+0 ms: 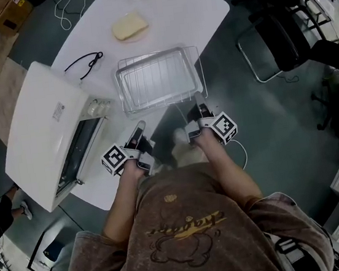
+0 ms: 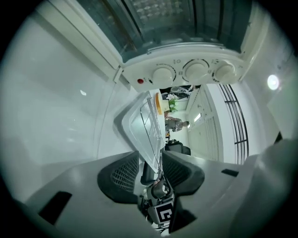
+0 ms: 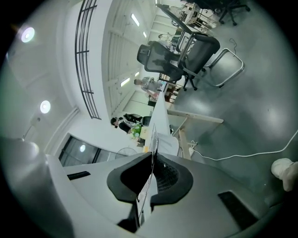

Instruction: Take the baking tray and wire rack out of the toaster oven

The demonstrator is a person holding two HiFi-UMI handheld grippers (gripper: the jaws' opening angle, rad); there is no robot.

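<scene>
The metal baking tray (image 1: 159,80) lies on the white table (image 1: 202,9) near its front edge, with the wire rack (image 1: 194,60) resting on top. To the left stands the white toaster oven (image 1: 41,127), its glass door hanging open. My right gripper (image 1: 202,110) is shut on the tray's front right rim, and in the right gripper view the thin tray edge (image 3: 155,139) runs between its jaws (image 3: 151,174). My left gripper (image 1: 136,130) is at the tray's front left corner. Its jaws (image 2: 151,167) stand apart on either side of the tray (image 2: 142,125), pads not pressing. The oven's knobs (image 2: 195,72) show above.
A pale yellow slab (image 1: 129,27) and a black cable (image 1: 85,62) lie farther back on the table. Office chairs (image 1: 280,36) stand on the floor to the right. A white cord (image 1: 241,150) trails by the person's feet.
</scene>
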